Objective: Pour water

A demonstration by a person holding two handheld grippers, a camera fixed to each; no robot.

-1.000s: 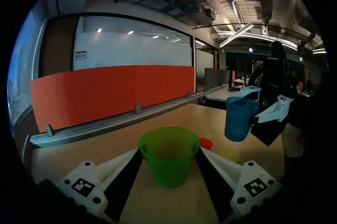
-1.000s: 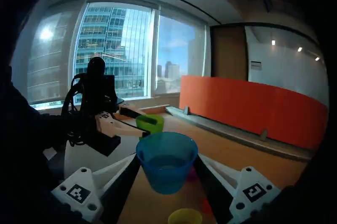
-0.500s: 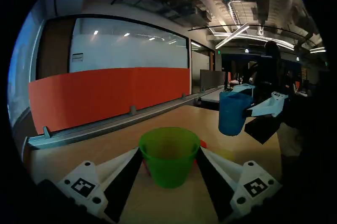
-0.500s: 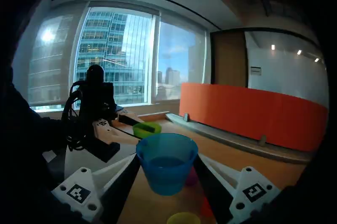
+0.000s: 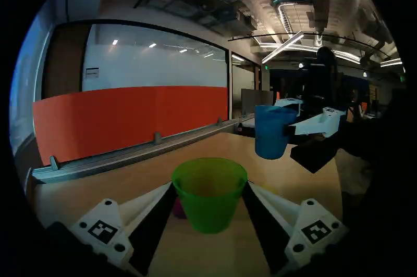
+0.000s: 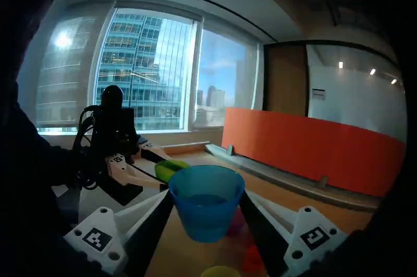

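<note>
Our left tool point(image 5: 208, 189) gripped the upright green cup point(image 5: 209, 201) between both fingers; we could not tell what it held. Our right tool point(image 6: 207, 197) clamped the blue cup point(image 6: 207, 217) the same way, with water point(image 6: 206, 200) well below its rim. From the left tool, the blue cup hung ahead to the right, apart from the green rim. The bare tabletop point(image 5: 130, 183) ran ahead to a rail point(image 5: 156, 144) and an orange panel point(image 5: 130, 115). A small pink cup point(image 6: 237, 221) sat below the right tool.
</note>
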